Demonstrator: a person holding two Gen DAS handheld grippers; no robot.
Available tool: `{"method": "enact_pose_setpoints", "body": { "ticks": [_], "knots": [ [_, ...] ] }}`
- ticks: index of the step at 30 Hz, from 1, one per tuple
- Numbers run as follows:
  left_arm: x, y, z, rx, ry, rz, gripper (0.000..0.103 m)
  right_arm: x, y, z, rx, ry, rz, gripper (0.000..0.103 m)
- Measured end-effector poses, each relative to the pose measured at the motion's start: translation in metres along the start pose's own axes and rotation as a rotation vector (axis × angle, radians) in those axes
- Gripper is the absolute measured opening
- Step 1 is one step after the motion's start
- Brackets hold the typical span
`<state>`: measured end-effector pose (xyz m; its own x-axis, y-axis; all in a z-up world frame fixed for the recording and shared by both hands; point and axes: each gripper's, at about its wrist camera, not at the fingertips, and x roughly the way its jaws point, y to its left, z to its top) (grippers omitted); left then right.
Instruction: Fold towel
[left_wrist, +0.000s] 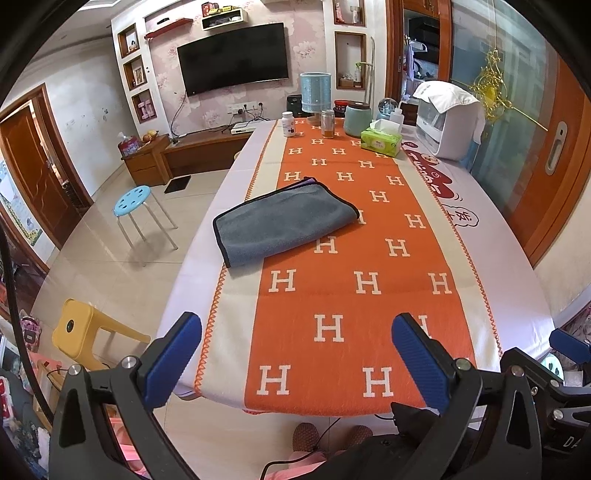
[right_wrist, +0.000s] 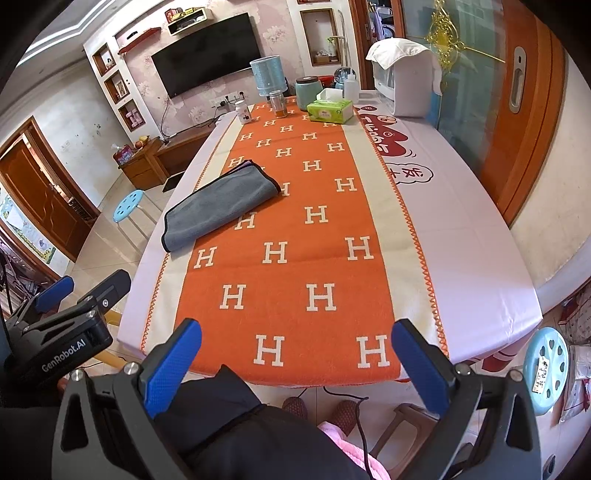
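The folded grey towel lay ahead-left of both wide-open, empty grippers, left gripper nearer than right gripper, its long axis diagonal.

Left wrist view: from the near end of the table, raised, facing down its length toward the TV wall.
Right wrist view: same end, just to the right, facing likewise.
Nearness: both well back from the towel.
Shared: runner, towel, far-end clutter, TV.
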<state>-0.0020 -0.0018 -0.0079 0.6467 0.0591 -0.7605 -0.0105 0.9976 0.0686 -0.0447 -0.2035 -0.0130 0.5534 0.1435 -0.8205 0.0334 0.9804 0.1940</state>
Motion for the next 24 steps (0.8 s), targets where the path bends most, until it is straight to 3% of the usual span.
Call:
{"method": "enact_pose_setpoints", "body": {
  "ticks": [24],
  "knots": [
    [0.0037, -0.0059, 0.0007, -0.003, 0.007, -0.006, 0.102, 0.0085, -0.0039, -0.0012, 0.004, 0.015, -0.007, 0.103]
  ]
}}
